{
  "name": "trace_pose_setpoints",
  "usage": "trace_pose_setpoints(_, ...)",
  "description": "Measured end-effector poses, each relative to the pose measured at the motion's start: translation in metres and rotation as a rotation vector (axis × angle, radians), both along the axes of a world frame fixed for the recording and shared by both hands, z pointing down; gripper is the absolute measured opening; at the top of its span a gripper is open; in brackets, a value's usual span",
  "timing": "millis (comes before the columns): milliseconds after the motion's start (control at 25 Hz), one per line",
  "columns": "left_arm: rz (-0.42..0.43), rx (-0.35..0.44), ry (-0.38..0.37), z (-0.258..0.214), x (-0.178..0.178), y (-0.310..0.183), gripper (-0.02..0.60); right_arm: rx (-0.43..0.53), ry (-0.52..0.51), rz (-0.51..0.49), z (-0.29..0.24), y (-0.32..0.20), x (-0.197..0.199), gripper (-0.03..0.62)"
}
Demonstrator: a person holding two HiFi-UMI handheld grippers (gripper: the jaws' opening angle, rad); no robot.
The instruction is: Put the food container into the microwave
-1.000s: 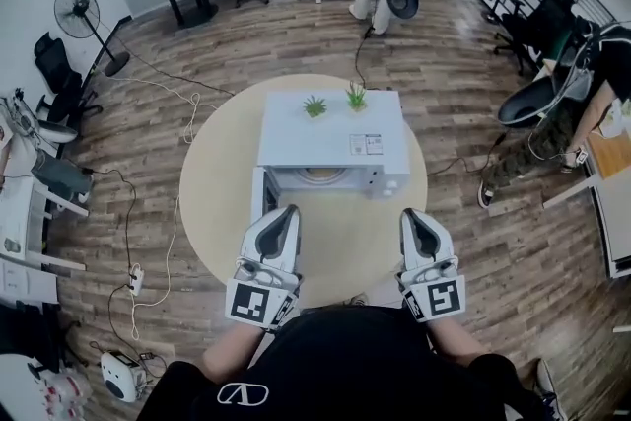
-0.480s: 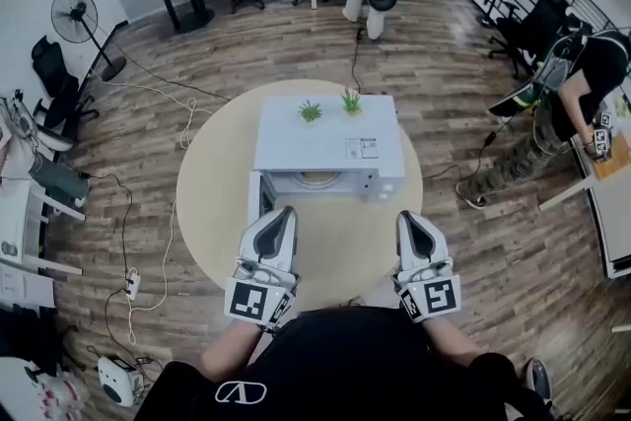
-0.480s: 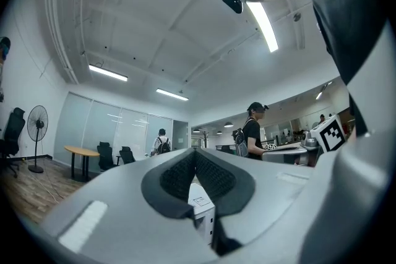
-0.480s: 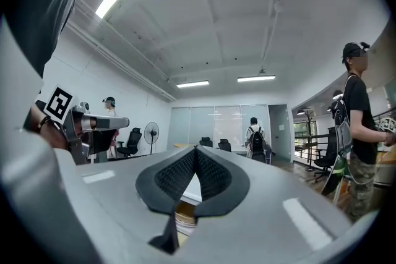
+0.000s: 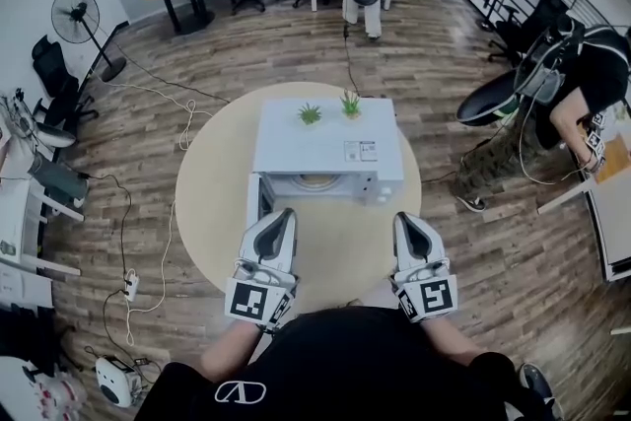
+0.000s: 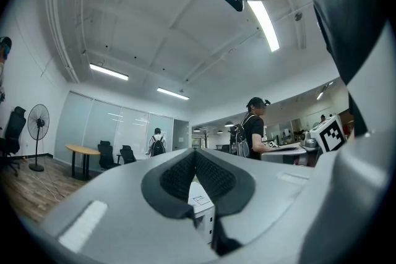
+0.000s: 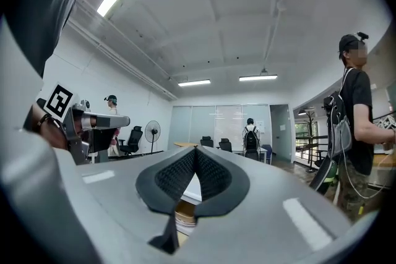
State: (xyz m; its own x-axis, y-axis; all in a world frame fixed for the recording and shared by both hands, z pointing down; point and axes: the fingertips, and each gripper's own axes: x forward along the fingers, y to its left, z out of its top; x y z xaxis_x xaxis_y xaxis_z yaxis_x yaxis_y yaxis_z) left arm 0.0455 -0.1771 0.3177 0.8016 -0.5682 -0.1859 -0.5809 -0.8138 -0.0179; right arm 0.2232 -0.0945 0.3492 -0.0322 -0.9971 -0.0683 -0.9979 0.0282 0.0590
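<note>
Left gripper (image 5: 285,216) and right gripper (image 5: 405,221) are both pinched together on nothing. A tan round shape, likely the food container (image 5: 317,179), lies straight ahead inside the microwave (image 5: 325,148), whose open door (image 5: 256,199) stands just beyond the left gripper

The microwave (image 5: 325,148) stands at the middle of the round tabletop (image 5: 212,202), its door (image 5: 255,199) swung out at the left. The food container (image 5: 317,179) sits inside its cavity. Two small potted plants (image 5: 310,113) stand side by side on its top, toward the back edge. My left tool (image 5: 285,212) and right tool (image 5: 403,217) are over the near part of the tabletop, in front of the microwave, left one near the door. A fan (image 5: 77,15) stands far left.
</note>
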Motion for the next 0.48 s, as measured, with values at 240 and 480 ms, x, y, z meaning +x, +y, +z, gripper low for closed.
trace_pose_setpoints(240, 0.002, -0.019, -0.013, 0.0037, 0.0024, 0.0001, 0.000, -0.003, 0.013, -0.002, 0.0028, -0.0003, 0.0017, 0.008)
trace_pose_setpoints(480, -0.011, -0.026, -0.004, 0.0084, 0.0022, 0.0032, 0.000, -0.008, 0.020, 0.004, 0.0066, 0.0009, 0.0072, 0.008)
